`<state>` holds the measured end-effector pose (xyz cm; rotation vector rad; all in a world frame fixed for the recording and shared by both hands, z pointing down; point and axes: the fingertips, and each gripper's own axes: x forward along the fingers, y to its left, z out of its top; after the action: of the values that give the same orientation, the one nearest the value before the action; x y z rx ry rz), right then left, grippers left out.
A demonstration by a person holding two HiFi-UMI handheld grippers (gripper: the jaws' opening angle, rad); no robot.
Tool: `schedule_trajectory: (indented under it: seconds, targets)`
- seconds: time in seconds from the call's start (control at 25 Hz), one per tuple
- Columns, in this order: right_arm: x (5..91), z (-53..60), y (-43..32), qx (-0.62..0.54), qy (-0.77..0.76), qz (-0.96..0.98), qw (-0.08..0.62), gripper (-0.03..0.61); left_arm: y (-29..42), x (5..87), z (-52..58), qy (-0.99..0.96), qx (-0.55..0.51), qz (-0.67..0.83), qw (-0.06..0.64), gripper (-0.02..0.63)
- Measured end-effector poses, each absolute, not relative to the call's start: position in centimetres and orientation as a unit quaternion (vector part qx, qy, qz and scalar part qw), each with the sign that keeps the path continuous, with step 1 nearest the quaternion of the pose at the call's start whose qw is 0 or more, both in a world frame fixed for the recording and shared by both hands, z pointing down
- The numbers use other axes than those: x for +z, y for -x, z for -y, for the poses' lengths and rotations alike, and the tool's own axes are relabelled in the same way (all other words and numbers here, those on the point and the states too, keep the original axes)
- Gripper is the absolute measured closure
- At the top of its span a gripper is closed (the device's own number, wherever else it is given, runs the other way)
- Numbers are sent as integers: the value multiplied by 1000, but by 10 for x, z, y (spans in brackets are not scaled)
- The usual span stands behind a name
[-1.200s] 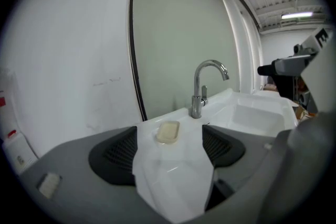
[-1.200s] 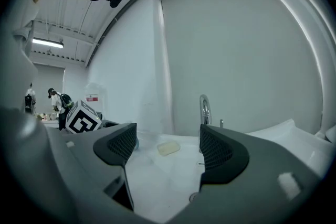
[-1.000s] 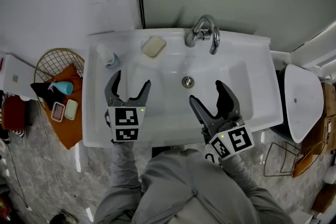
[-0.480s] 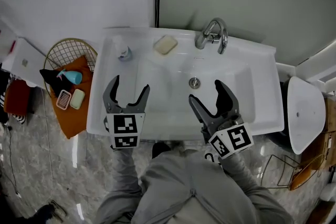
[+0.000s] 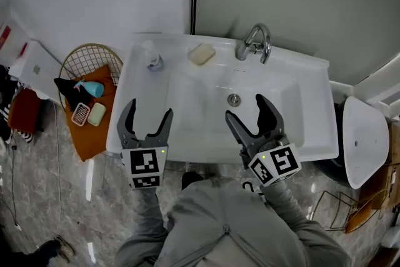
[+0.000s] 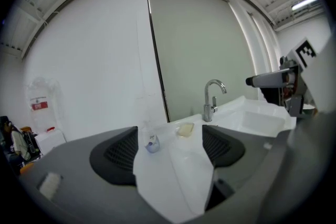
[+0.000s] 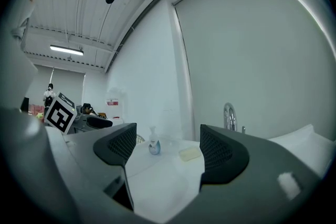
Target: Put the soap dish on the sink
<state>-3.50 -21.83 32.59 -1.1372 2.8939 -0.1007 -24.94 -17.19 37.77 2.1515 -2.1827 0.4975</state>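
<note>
On an orange cloth (image 5: 94, 137) by a wire basket (image 5: 87, 59), left of the sink (image 5: 307, 72), the pink soap dish (image 5: 80, 114) lies just beside a pale bar (image 5: 96, 114). At the sink's front edge the left gripper (image 5: 148, 112) hangs released, jaws apart, empty. A small bottle (image 5: 150, 56), a soap bar (image 5: 202, 54) and the faucet (image 5: 255, 42) line the back rim. The right gripper (image 5: 245, 110) hovers over the basin, likewise spread and empty.
</note>
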Motion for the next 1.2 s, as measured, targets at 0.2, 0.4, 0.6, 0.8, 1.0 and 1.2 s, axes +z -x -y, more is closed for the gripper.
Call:
schedule_trajectory:
  seconds: [0.2,0.4,0.6,0.8,1.0,1.2]
  targets:
    - [322,211,38,-23,356,-934,13,201,247,374,157,-688,165,707,12,187]
    - [321,211,38,-16,353,-935,10,201,246,365,148,-682,158,714,1,187]
    - [321,211,38,-14,351,-936,13,201,244,358,145,-679,155,718,-6,187]
    - [322,213,40,-14,348,-937,12,201,242,356,145,-678,151,720,-5,187]
    - [322,216,41,-16,345,-938,13,201,240,354,145,-675,152,722,-9,187]
    - [321,218,42,-16,343,-939,13,201,240,356,145,-673,155,724,-6,187]
